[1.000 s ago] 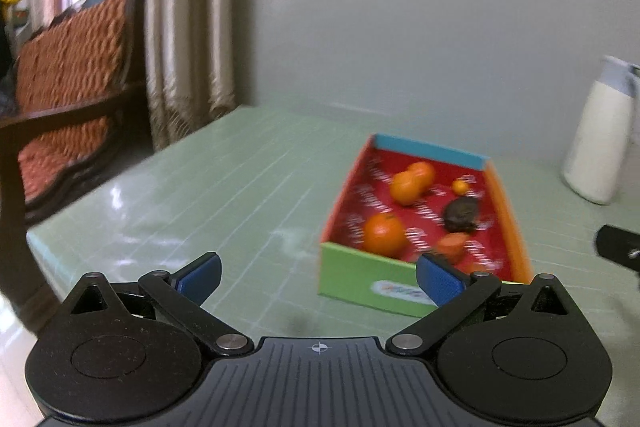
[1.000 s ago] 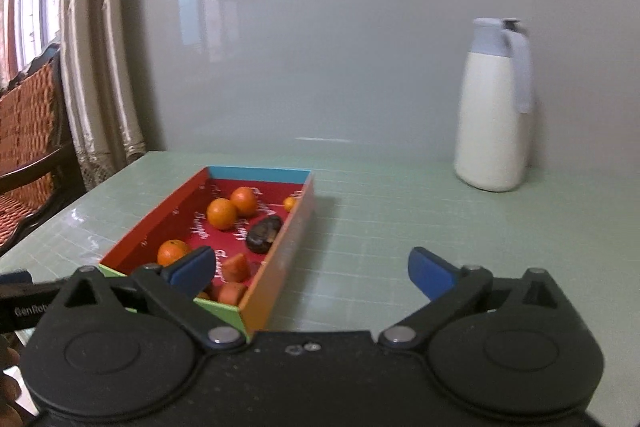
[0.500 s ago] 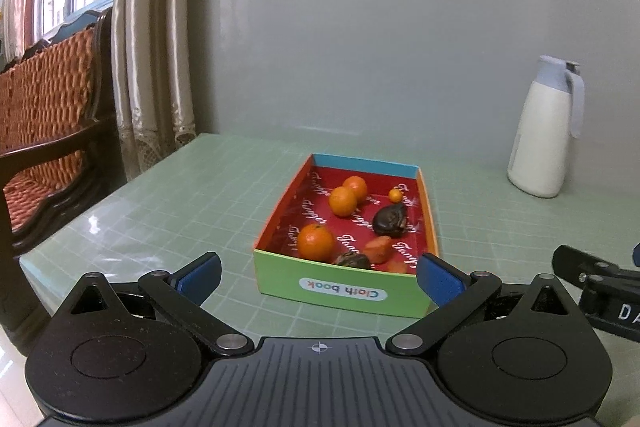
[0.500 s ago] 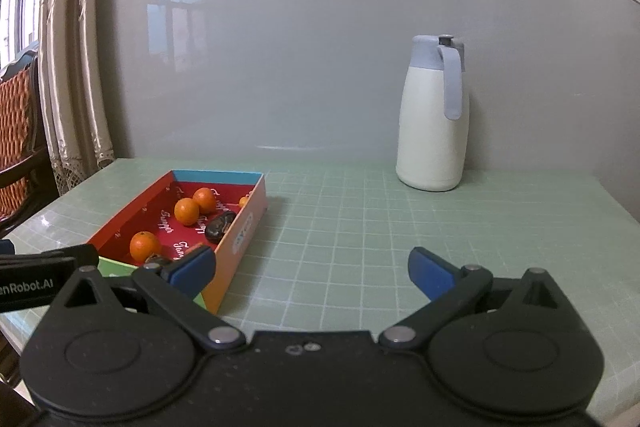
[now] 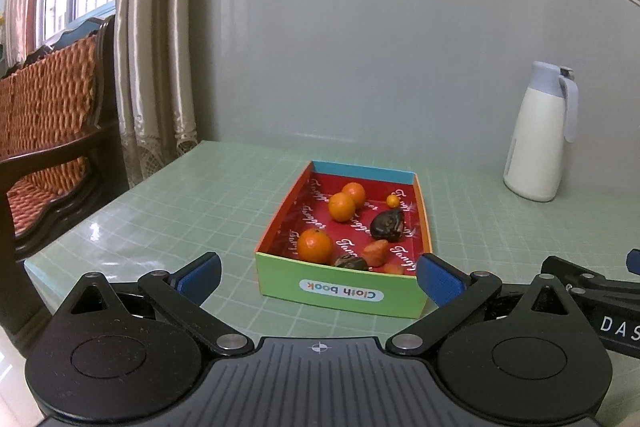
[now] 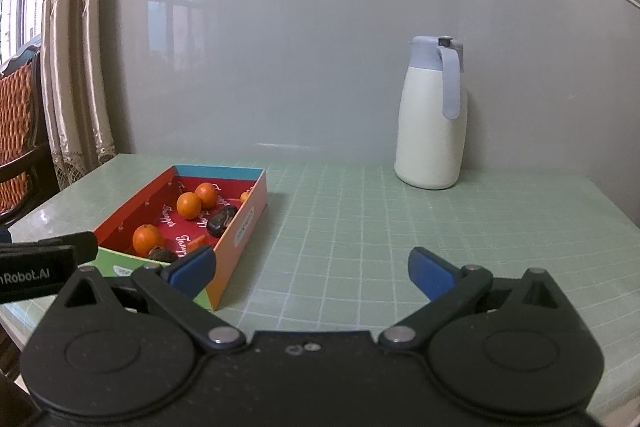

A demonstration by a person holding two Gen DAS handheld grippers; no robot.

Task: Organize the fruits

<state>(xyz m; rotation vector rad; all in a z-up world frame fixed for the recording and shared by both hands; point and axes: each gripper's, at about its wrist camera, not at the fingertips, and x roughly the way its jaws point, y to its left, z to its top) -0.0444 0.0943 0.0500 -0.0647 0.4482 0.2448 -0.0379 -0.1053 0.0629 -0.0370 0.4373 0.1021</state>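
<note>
A colourful cardboard box [image 5: 340, 293] [image 6: 240, 227] with a red lining sits on the green table and holds several fruits. Inside lie three oranges [image 5: 315, 245] [image 6: 148, 239], a tiny orange fruit [image 5: 393, 201], two dark wrinkled fruits [image 5: 387, 224] [image 6: 221, 221] and reddish-orange pieces [image 5: 376, 251]. My left gripper [image 5: 318, 277] is open, pulled back in front of the box's near green wall. My right gripper [image 6: 310, 269] is open over bare table, to the right of the box, holding nothing.
A white jug with a pale blue lid and handle [image 5: 540, 135] [image 6: 434, 115] stands at the back right by the wall. A wooden chair with woven orange upholstery [image 5: 44, 131] and curtains [image 5: 156, 47] stand left of the green table [image 6: 400, 227].
Both grippers have drawn back and turned, so the box looks smaller and farther; the jug now stands fully in both views. Both stay open.
</note>
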